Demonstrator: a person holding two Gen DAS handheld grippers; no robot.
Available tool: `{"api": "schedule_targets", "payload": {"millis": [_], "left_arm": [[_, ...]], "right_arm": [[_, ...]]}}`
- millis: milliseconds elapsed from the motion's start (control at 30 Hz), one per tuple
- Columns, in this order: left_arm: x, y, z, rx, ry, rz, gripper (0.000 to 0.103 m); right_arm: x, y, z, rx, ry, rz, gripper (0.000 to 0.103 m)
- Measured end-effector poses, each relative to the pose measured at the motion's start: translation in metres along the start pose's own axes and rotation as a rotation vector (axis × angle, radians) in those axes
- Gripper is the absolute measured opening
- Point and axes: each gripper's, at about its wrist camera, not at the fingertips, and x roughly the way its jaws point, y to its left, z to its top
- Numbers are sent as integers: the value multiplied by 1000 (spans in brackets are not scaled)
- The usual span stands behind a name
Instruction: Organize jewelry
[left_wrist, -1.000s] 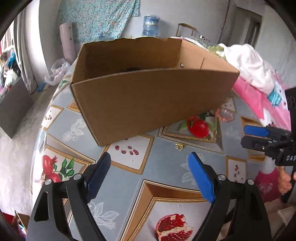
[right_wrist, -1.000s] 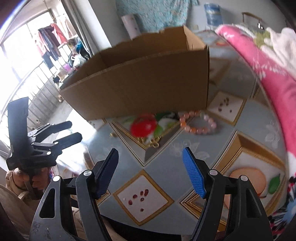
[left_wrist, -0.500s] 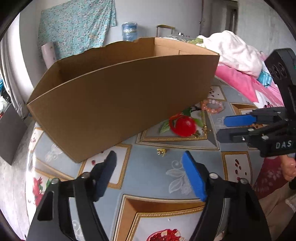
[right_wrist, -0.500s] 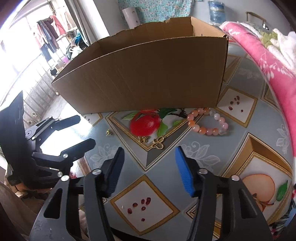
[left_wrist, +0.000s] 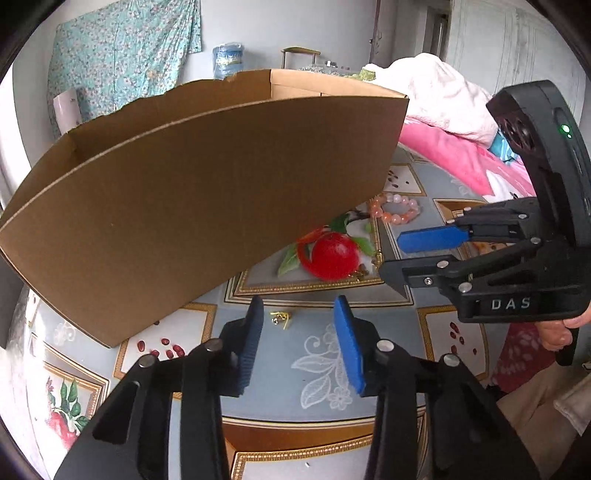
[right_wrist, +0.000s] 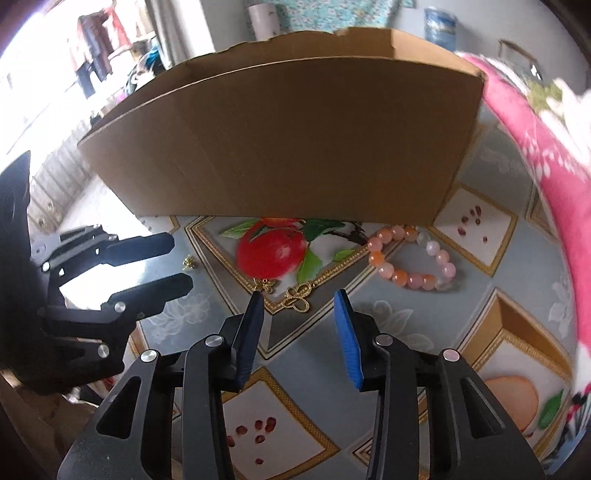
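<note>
A small gold earring (left_wrist: 280, 317) lies on the grey part of the patterned tablecloth (left_wrist: 325, 354), just beyond the tips of the left gripper (left_wrist: 298, 314), close to the near wall of the cardboard box (left_wrist: 207, 192). Further right, two more gold pieces sit by the printed red fruit: a butterfly charm (right_wrist: 264, 285) and a looped gold pendant (right_wrist: 297, 295), both just ahead of the right gripper (right_wrist: 299, 306). A pink and orange bead bracelet (right_wrist: 412, 258) lies on the cloth near the box's right corner, apart from the gold pieces.

The left gripper's jaws are closing, at a middling gap, with nothing between the pads; the earring is just past them. The right gripper's jaws are closing too (also with nothing between them), the left fingertip (right_wrist: 257, 301) almost over the butterfly charm. A hand (left_wrist: 557, 332) holds the right gripper's handle. A pink blanket (left_wrist: 454, 155) lies beyond the table on the right
</note>
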Motion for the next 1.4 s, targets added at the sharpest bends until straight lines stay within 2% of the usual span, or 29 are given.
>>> {"api": "schedule_targets", "payload": {"millis": [100,233,500,567,600,767,1000,1233,1400], "left_arm": [[2,1,0,-2,4,-2,38],[2,4,0,-10,7,-1,38],[4,4,0,-8,12,-2,38],[4,4,0,-7,12,0,38],[3,4,0,-6,12,1,38],[3,0,1,0,10,-8,38],[8,-9,6,22,7,-60,38],[26,-32,17,89,34,-73,38],[34,-35,26,73,43,-71,30]], "right_arm": [[5,4,2,-33,-6,4,36],[11,7,6,-77,-7,14,29],[14,27,2,-197,-7,-1,26],[15,31,-2,-204,-7,12,19],[15,32,-3,-201,-6,19,10],[14,31,-10,-180,-23,25,10],[0,18,-26,-119,-27,16,10],[-2,0,-35,-58,-36,17,10],[-2,-7,-36,-35,-46,31,9]]}}
